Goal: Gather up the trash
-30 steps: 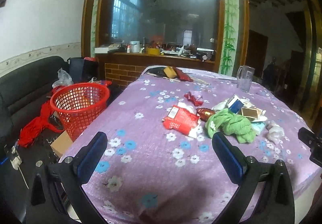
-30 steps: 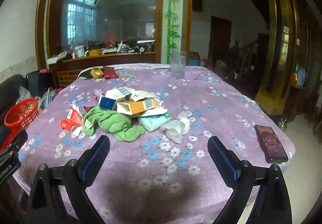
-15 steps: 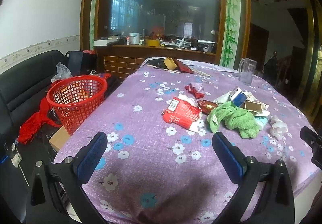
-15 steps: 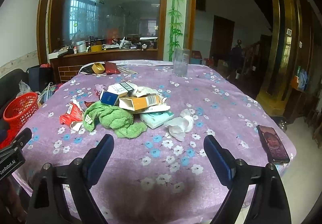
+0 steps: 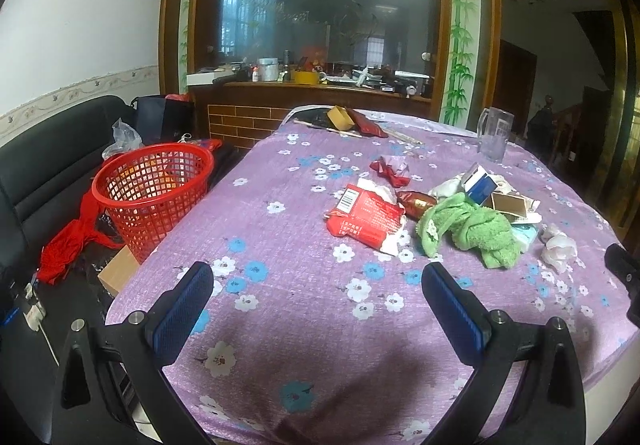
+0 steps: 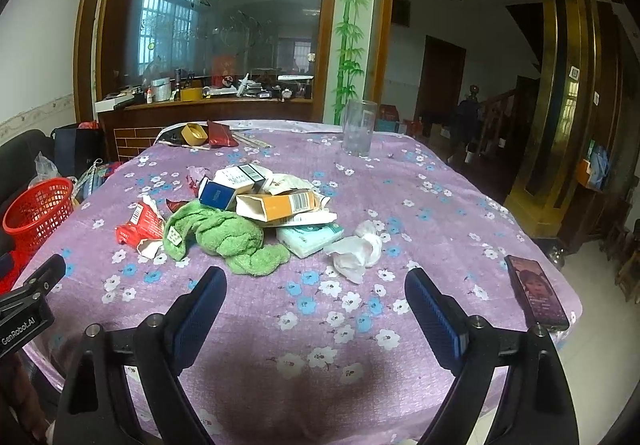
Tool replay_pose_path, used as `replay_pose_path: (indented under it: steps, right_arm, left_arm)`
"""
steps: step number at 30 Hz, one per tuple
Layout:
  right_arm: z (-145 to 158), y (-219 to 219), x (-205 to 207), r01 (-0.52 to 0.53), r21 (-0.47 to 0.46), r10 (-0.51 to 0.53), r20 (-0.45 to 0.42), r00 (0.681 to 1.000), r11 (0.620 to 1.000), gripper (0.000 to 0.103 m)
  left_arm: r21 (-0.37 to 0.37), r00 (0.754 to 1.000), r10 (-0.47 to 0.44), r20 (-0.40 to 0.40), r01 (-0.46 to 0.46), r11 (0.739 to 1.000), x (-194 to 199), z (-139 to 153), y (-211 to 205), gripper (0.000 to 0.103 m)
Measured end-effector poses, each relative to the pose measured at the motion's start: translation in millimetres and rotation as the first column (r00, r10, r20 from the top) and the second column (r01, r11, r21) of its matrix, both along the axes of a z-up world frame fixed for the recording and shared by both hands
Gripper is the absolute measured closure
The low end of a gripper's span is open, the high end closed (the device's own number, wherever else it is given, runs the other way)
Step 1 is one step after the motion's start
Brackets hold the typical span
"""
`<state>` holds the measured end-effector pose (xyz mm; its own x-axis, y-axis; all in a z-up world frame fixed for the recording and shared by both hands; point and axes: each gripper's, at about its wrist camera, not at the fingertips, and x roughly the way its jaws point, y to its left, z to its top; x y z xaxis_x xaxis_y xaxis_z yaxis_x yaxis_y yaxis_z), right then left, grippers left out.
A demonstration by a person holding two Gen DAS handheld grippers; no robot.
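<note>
A heap of trash lies mid-table: a torn red wrapper, a green cloth, an orange carton, a blue box, a mint tissue pack and crumpled white tissue. A red mesh basket stands off the table's left edge. My left gripper is open, near the front edge, short of the wrapper. My right gripper is open, nothing between its fingers, short of the cloth and tissue.
A round table under a purple flowered cloth carries a glass mug and a yellow tape roll at the back, and a phone at the front right edge. A black sofa sits at left behind the basket.
Both views have tilted slightly, so the table and trash sit a little differently in frame. The right gripper's fingers stand a bit closer together than a second ago. Nothing on the table moved.
</note>
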<state>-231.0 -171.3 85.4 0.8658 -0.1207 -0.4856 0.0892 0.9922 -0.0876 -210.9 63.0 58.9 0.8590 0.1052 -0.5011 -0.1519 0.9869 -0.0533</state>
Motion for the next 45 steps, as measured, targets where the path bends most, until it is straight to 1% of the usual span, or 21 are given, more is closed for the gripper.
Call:
replay_pose_path:
  steps: [4,11,26,32,36,39,41,43,44,45]
  right_arm:
    - [1.6,-0.4,0.6,0.001,0.008,-0.001,-0.001,1.0,1.0,0.01]
    - [4.2,-1.0,0.5,0.004,0.013,-0.004,-0.003,1.0,1.0,0.01]
    - [1.5,0.0,3.9,-0.005,0.019,0.005,-0.027,1.0,1.0,0.01]
    - [-2.4,1.1,6.4,-0.012,0.025,0.013,-0.042,0.999,1.0,0.01]
    - [-7.2,-0.7,11.3,-0.024,0.044,0.027,-0.067,0.997,0.999,0.01]
    - [-10.4,-8.9,18.3,-0.04,0.086,0.048,-0.099,0.994,0.995,0.01]
    - [-11.9,-15.6,23.5,-0.064,0.125,0.08,-0.123,0.989,0.99,0.011]
    - [-12.6,-21.6,28.1,-0.079,0.141,0.098,-0.136,0.986,0.987,0.019]
    - [-13.1,-23.9,30.8,-0.084,0.149,0.106,-0.144,0.984,0.985,0.02]
    - [-13.8,-28.7,34.8,-0.095,0.176,0.123,-0.156,0.98,0.98,0.026]
  left_arm:
    - [0.001,1.0,0.0,0.004,0.0,1.0,-1.0,-1.2,1.8,0.0]
    - [0.027,0.999,-0.04,0.015,0.04,0.999,-4.2,-1.6,-5.1,0.0]
    - [0.021,0.999,-0.041,-0.006,0.041,0.999,-2.7,-5.2,-5.1,0.0]
    - [0.015,0.998,-0.052,-0.029,0.052,0.999,2.5,-8.1,-5.4,0.0]
    - [0.011,0.997,-0.059,-0.043,0.06,0.998,10.4,-7.6,-5.5,0.0]
    - [0.012,0.995,-0.076,-0.059,0.077,0.997,22.1,-2.7,-3.8,0.0]
    - [-0.015,0.991,-0.102,-0.084,0.101,0.995,34.4,1.4,1.0,0.0]
    - [-0.025,0.988,-0.115,-0.107,0.113,0.993,46.7,4.1,4.2,0.0]
    - [-0.04,0.985,-0.123,-0.124,0.119,0.992,56.2,6.1,7.3,0.0]
    - [-0.054,0.981,-0.136,-0.139,0.129,0.99,62.8,6.3,9.2,0.0]
